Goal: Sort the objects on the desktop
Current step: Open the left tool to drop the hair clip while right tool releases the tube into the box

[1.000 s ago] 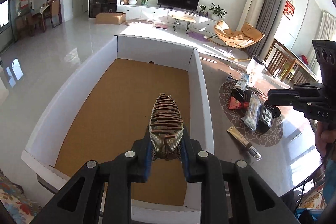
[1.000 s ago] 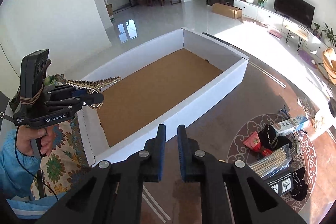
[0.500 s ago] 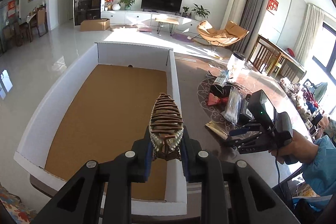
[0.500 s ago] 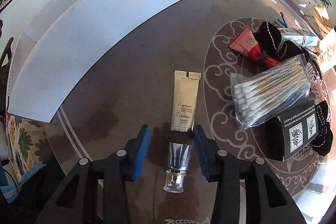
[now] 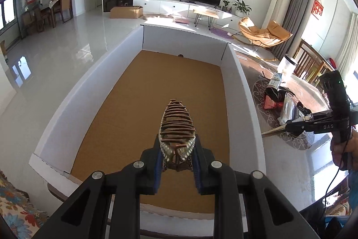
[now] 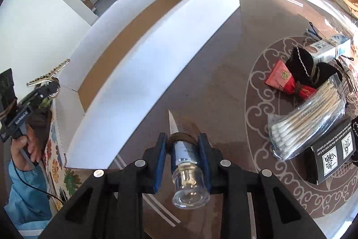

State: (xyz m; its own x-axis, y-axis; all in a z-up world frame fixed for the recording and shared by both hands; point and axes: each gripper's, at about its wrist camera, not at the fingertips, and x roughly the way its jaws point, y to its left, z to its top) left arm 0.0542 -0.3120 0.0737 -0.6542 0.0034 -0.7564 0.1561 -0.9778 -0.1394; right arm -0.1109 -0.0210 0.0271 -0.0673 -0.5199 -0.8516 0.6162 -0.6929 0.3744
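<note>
We've got the tube pinched in the right hand-held gripper, jaws closing on its stiff neck just ahead of the slick clear cap, clear of the table; it looks light, the soft flat tail poking forward. The left hand-held gripper is clamped on a rigid, toothy hair clip above the box.

A brown striped hair clip hangs over the white box; a gold cosmetic tube is lifted edge-on off the table.
</note>
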